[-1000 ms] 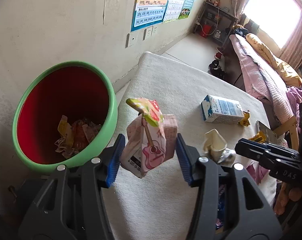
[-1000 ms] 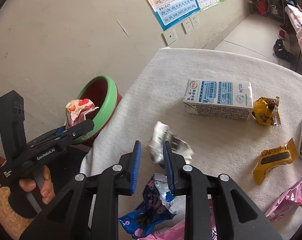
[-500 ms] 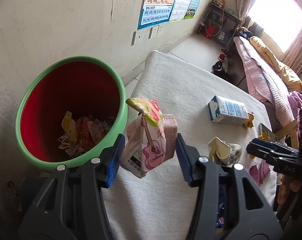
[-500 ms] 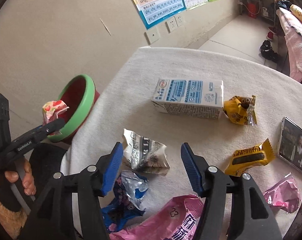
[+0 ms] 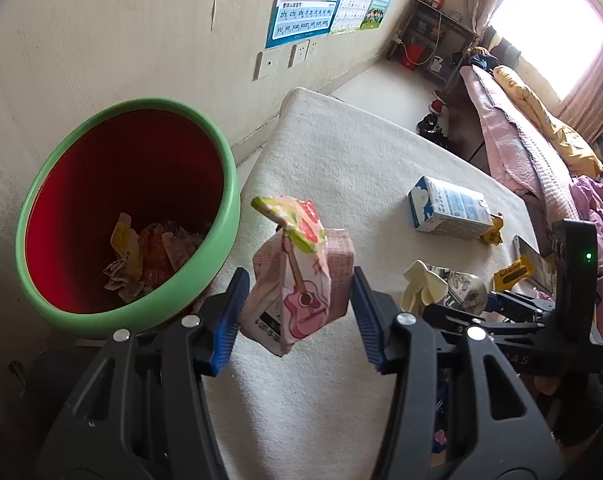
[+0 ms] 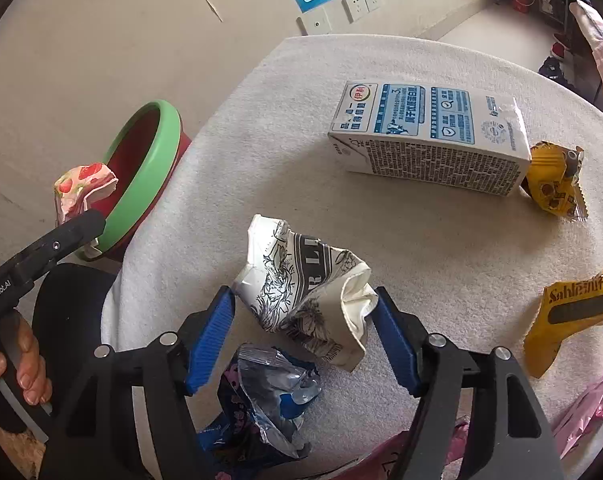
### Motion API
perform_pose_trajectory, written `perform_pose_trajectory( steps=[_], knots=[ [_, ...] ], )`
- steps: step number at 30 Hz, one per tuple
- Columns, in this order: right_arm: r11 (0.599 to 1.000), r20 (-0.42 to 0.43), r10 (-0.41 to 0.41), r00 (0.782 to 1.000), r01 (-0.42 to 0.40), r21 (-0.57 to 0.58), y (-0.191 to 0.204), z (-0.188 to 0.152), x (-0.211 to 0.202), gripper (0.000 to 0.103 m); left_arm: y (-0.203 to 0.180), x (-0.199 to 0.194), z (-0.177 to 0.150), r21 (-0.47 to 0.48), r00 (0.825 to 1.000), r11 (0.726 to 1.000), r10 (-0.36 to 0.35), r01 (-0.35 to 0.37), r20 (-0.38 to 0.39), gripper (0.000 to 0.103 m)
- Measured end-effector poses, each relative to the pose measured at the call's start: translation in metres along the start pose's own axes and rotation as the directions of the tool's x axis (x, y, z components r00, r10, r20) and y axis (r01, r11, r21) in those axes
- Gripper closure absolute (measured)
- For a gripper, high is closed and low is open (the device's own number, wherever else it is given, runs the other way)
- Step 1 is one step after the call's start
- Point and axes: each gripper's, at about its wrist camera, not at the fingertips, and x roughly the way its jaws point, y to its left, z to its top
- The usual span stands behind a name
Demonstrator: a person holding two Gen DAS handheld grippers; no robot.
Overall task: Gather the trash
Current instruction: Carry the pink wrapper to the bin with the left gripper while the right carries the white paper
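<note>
My left gripper (image 5: 297, 320) is shut on a pink drink carton (image 5: 301, 288) with a guitar print, held in the air over the table edge, just right of the bin. The bin (image 5: 229, 200), green-rimmed and red inside, stands on the floor with several wrappers at its bottom. My right gripper (image 6: 301, 340) is low over the white-clothed table (image 6: 285, 128). Its jaws are opening and stand on either side of a crumpled printed paper cup (image 6: 305, 288) that lies on the cloth. In the right wrist view the left gripper (image 6: 41, 256) and its carton (image 6: 83, 188) show beside the bin (image 6: 153, 168).
A blue and white milk carton (image 6: 429, 136) lies on its side farther back, with a yellow wrapper (image 6: 557, 184) against it. Another yellow wrapper (image 6: 573, 316), a blue foil wrapper (image 6: 269, 392), a pink bag (image 6: 589, 400) and a phone (image 5: 537, 260) also lie on the table. A bed stands at the right.
My right gripper went from shut to open and sank toward the table, so the crumpled cup now lies between its jaws. The left gripper kept the pink carton and barely moved.
</note>
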Motion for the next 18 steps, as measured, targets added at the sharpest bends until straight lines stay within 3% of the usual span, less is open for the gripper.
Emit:
perform_pose_trajectory(
  steps=[9,18],
  knots=[
    [0.999,0.096,0.040,0.995,-0.039,-0.011,0.020,0.011,-0.037,0.036,0.011,-0.005,0.007,-0.034,1.000,0.999,0.003,-0.002,0.022,0.054],
    [0.986,0.081,0.161,0.984,-0.156,-0.054,0.079,0.050,-0.019,0.036,0.062,-0.021,0.028,-0.124,0.992,0.989,0.096,-0.086,0.081,0.054]
  ],
)
